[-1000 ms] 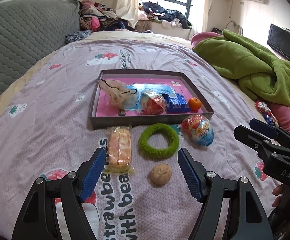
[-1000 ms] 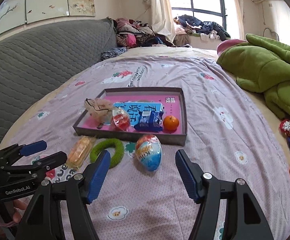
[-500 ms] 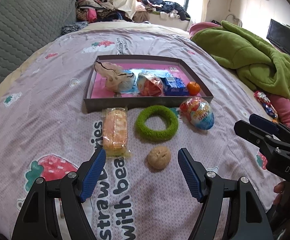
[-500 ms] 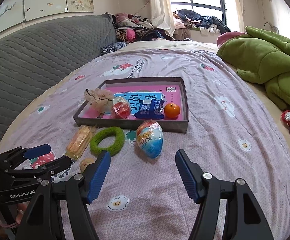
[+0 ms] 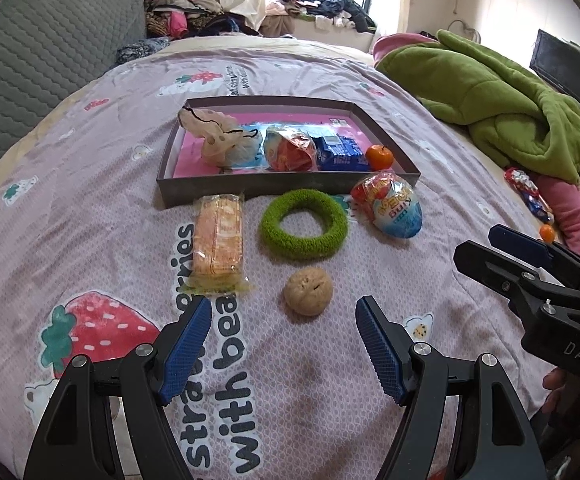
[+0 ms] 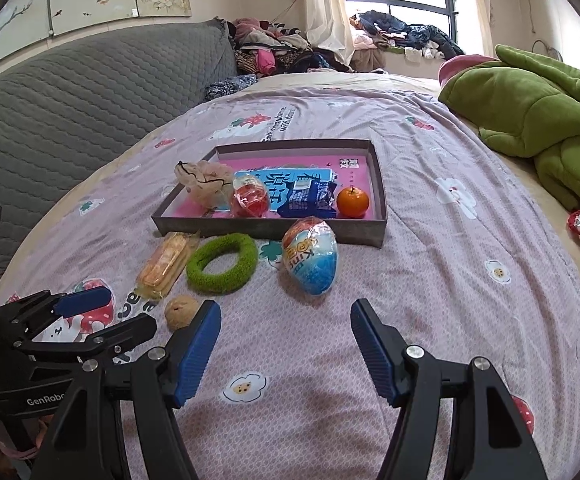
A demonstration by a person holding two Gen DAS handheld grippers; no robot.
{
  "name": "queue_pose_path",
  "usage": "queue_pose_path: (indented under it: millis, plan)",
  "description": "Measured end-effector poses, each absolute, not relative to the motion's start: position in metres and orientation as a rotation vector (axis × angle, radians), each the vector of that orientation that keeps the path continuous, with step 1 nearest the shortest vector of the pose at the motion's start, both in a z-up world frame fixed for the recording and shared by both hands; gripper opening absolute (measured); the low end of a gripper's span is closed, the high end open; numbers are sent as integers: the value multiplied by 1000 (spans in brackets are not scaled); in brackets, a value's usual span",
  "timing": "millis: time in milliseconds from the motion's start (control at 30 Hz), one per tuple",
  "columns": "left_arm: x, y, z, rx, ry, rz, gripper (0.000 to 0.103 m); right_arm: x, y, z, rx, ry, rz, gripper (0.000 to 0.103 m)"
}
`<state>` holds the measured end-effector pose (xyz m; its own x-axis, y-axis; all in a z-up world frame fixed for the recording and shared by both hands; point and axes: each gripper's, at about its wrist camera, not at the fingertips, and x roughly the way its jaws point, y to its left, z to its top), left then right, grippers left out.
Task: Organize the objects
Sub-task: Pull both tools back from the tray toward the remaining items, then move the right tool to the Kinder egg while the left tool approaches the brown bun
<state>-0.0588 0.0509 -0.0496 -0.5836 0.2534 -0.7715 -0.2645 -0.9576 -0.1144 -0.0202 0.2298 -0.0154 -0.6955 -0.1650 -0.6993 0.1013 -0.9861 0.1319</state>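
Since both the left tool (image 5: 284,322) and right tool (image 6: 286,326) hover spread and empty, the walnut (image 5: 308,291) looks light, hard and rolly; pinch across its middle.

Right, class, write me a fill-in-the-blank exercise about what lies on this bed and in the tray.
1. The fuzzy ring lying in front of the tray is ____ in colour.
2. The walnut lies just ahead of the ____ gripper.
3. Inside the tray, the small orange sits at its ____ end.
4. The right gripper has its jaws ____.

Missing words: green; left; right; open
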Motion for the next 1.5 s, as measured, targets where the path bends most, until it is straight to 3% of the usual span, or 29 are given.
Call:
queue_pose_path:
  millis: [1500]
  plan:
    - [-78, 65, -85, -1351, 21, 2517, 76, -36, 231, -38, 1213, -126, -2765, 67]
